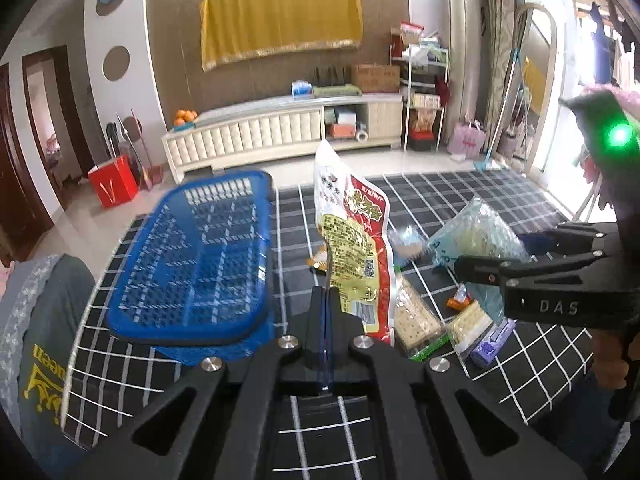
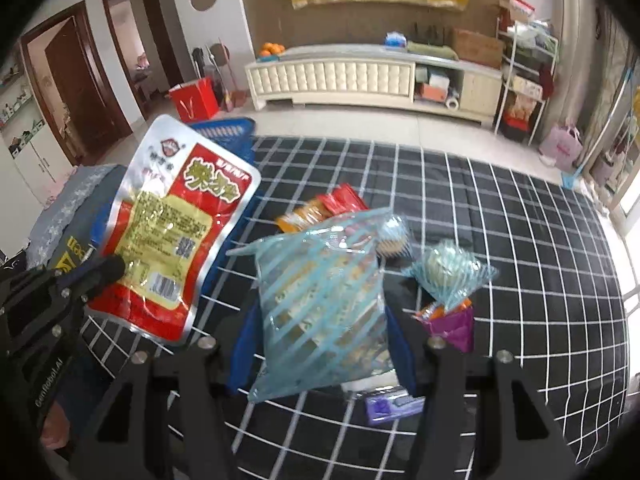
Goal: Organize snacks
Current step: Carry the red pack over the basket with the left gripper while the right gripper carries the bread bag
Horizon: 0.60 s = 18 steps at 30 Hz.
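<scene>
Red snack pouch (image 1: 352, 248) pinched in left hand-held gripper (image 1: 327, 300).

Brown wall (image 1: 180, 40) upper centre with yellow cloth (image 1: 280, 20); cream TV cabinet (image 1: 280, 128) below; pale tiled floor (image 1: 360, 162); dark wooden doors (image 2: 84, 80) left; bright window (image 1: 568, 80) right.

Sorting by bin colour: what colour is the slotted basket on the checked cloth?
Blue, seen best in the left wrist view: the basket lies left of the left gripper.
</scene>
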Each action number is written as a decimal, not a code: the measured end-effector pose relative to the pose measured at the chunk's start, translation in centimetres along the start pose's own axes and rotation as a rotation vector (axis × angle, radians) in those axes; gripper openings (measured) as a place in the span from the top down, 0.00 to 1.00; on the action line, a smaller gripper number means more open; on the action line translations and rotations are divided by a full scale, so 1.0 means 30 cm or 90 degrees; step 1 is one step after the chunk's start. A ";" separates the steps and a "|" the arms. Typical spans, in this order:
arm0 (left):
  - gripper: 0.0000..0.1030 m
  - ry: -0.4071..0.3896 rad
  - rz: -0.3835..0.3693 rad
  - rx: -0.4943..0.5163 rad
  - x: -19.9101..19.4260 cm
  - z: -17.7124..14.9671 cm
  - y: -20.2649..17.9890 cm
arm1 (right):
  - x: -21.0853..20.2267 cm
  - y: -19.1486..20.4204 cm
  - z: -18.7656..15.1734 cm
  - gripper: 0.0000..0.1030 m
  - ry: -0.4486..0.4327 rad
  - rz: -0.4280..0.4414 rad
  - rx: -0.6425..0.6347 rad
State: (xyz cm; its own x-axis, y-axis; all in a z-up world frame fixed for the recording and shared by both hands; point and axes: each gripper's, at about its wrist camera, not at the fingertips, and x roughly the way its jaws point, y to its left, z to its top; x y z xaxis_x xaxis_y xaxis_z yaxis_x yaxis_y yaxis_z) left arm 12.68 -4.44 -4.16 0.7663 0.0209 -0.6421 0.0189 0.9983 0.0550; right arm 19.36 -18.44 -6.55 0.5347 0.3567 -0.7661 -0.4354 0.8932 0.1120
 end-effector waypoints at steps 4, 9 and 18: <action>1.00 -0.027 0.016 -0.001 -0.085 0.030 0.094 | -0.024 0.083 0.043 0.40 -0.022 0.021 -0.005; 1.00 -0.040 0.027 -0.007 -0.129 0.062 0.200 | -0.017 0.210 0.121 0.40 -0.044 0.041 -0.039; 1.00 -0.033 0.053 -0.016 -0.096 0.148 0.375 | 0.052 0.336 0.235 0.40 -0.052 0.061 -0.054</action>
State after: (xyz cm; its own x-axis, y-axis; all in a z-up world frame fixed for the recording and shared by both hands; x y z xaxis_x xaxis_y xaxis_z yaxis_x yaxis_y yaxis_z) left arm 13.53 6.50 1.69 0.7972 0.1009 -0.5952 -0.0609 0.9944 0.0869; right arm 20.91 -6.95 -2.17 0.5434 0.4630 -0.7003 -0.5451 0.8290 0.1250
